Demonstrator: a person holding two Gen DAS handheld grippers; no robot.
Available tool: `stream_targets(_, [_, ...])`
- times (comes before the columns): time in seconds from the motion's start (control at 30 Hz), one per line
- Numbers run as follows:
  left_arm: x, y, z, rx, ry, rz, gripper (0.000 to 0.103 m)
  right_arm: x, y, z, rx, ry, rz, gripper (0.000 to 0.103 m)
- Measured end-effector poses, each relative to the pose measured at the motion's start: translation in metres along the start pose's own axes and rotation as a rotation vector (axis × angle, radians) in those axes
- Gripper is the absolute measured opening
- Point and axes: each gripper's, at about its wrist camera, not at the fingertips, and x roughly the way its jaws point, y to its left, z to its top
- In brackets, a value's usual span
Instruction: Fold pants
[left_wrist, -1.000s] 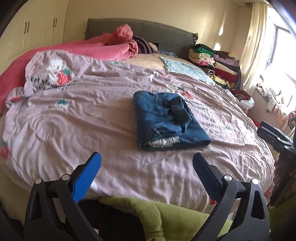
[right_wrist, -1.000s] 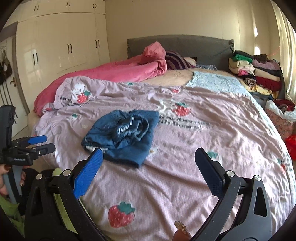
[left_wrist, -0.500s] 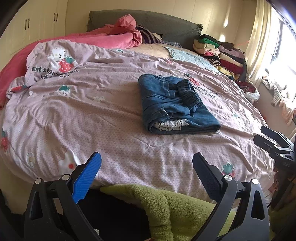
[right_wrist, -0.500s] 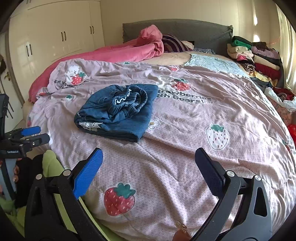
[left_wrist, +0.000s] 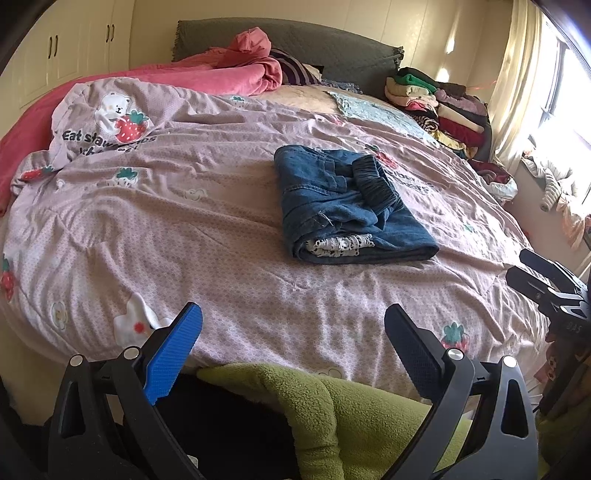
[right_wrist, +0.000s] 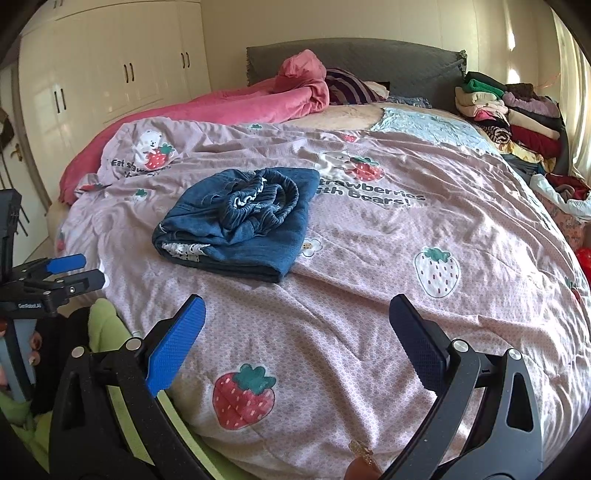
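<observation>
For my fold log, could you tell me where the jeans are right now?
The folded jeans lie on the pink strawberry quilt, left of centre in the right wrist view, beside its "strawberries with bears!" lettering, clear of both open grippers.

The folded blue denim pants (left_wrist: 347, 206) lay mid-bed on the pink strawberry-print quilt (left_wrist: 184, 229), in front of the grey padded headboard (left_wrist: 332, 40), with the stack of folded clothes (left_wrist: 443, 103) at the bed's far right corner.

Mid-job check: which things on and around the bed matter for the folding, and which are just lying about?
For the job:
blue pants, folded on the quilt
left hand-held gripper, open
right hand-held gripper, open

Lying about:
pink blanket
clothes stack
strawberry quilt
</observation>
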Motion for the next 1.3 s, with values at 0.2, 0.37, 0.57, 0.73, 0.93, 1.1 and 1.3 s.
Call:
stream_targets(0.2, [-0.0031,0.0002,-0.0003,-0.008,-0.004,-0.015,0.099,-0.0026,0.0012,0.0015,-0.001,-0.004,0.000,0.094])
stream_targets(0.37, [-0.0033,-0.0007,0.0001,-0.004,-0.001,-0.014,0.099,-0.0039,0.0021,0.0033,-0.006,-0.004,0.001,0.094])
stream_targets(0.57, [-0.0034,-0.0008,-0.0002,-0.006,0.002,-0.021,0.099,-0.0038,0.0026,0.0032,-0.007,-0.002,-0.001,0.094])
stream_targets(0.73, [-0.0035,-0.0015,-0.0007,-0.007,0.003,-0.016,0.099,-0.0040,0.0029,0.0032,-0.006,-0.004,-0.001,0.094])
stream_targets(0.93, [-0.0032,-0.0014,-0.0005,-0.008,0.003,-0.016,0.099,-0.0040,0.0035,0.0039,-0.008,-0.003,0.003,0.094])
stream_targets(1.1, [-0.0031,-0.0012,-0.0003,-0.008,0.005,-0.014,0.099,-0.0043,0.0039,0.0039,-0.008,-0.003,0.000,0.094])
stream_targets(1.3, [-0.0033,-0.0014,-0.0005,-0.008,0.005,-0.014,0.099,-0.0047,0.0040,0.0046,-0.009,-0.003,0.001,0.094])
